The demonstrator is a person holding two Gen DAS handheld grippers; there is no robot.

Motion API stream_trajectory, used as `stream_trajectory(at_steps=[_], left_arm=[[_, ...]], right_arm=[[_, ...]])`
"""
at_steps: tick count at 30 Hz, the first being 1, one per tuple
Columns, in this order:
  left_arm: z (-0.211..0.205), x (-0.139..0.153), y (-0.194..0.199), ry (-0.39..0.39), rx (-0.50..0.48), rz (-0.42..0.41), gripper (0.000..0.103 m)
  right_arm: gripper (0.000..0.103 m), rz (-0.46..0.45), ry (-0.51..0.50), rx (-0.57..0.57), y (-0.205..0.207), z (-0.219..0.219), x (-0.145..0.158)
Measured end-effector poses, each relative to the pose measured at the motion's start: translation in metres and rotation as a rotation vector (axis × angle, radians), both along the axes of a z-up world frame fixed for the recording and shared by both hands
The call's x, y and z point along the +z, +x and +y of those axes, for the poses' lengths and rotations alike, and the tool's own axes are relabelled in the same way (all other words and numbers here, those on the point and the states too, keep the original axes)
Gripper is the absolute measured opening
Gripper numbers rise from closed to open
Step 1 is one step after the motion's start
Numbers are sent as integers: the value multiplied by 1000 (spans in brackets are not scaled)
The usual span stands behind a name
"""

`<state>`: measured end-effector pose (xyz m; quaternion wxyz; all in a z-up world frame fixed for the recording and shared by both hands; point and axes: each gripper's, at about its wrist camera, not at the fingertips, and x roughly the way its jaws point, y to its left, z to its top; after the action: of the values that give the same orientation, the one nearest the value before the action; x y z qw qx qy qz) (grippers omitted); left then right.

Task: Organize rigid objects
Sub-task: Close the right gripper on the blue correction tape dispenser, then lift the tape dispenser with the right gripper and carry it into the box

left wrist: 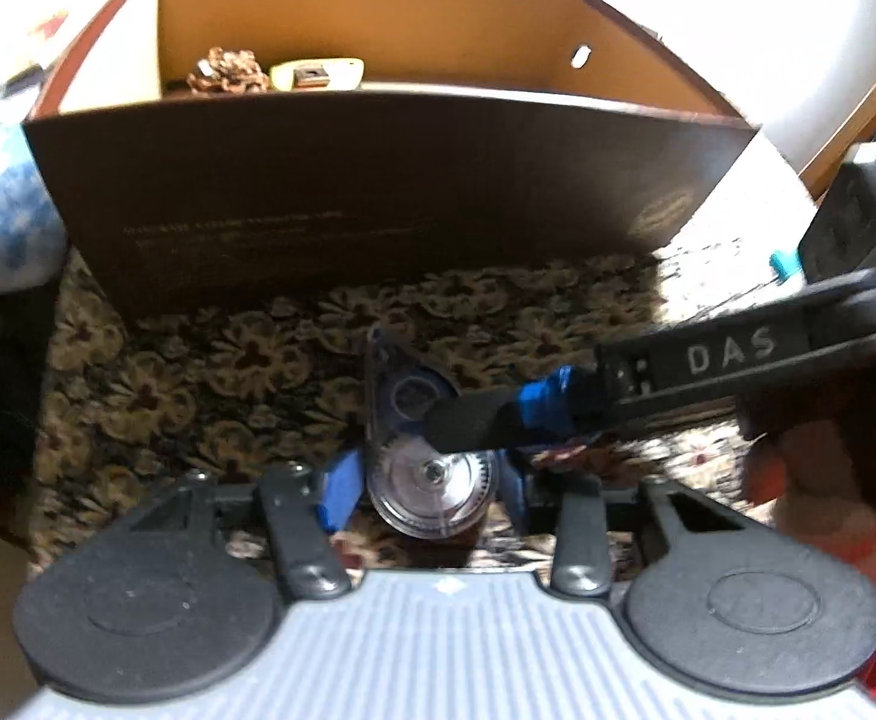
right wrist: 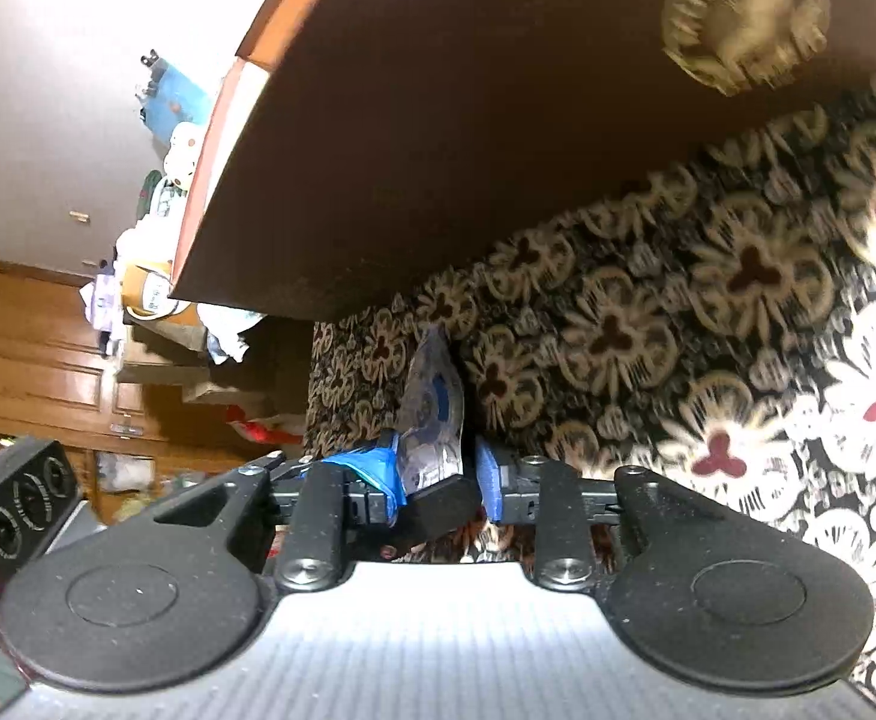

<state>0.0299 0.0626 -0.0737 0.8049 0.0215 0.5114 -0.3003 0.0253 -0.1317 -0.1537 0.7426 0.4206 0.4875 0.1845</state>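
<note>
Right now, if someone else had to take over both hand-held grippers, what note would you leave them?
Left hand-held gripper: shut on the clear tape dispenser, held above the floral cloth.
Right hand-held gripper: also closed around the same dispenser from the right side; a handover seems underway.
Cardboard box: right ahead, open top; a pine cone and a cream-coloured item are already inside.
Left to do: let one gripper release, then put the dispenser in the box.

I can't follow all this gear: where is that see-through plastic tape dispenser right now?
In the left wrist view the tape dispenser sits low at centre, gripped by both grippers, above the floral cloth in front of the cardboard box.
</note>
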Motion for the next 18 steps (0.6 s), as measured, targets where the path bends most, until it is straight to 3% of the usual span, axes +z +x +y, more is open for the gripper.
stream_trajectory(at_steps=[3,6,10,18], left_arm=[[-4,0,-2,-55,-20,41,37],[-18,6,-9,-50,-72,19,37],[-29,26,-13,-98,-159,-5,37],[-50,90,-17,-223,-324,-144,37]], right_arm=[[12,39,67,-33,-7,-11,-7],[11,-8,7,-15,-17,-16,7],[8,-43,14,-42,-33,-32,28],[6,-213,-17,-117,-51,-52,96]])
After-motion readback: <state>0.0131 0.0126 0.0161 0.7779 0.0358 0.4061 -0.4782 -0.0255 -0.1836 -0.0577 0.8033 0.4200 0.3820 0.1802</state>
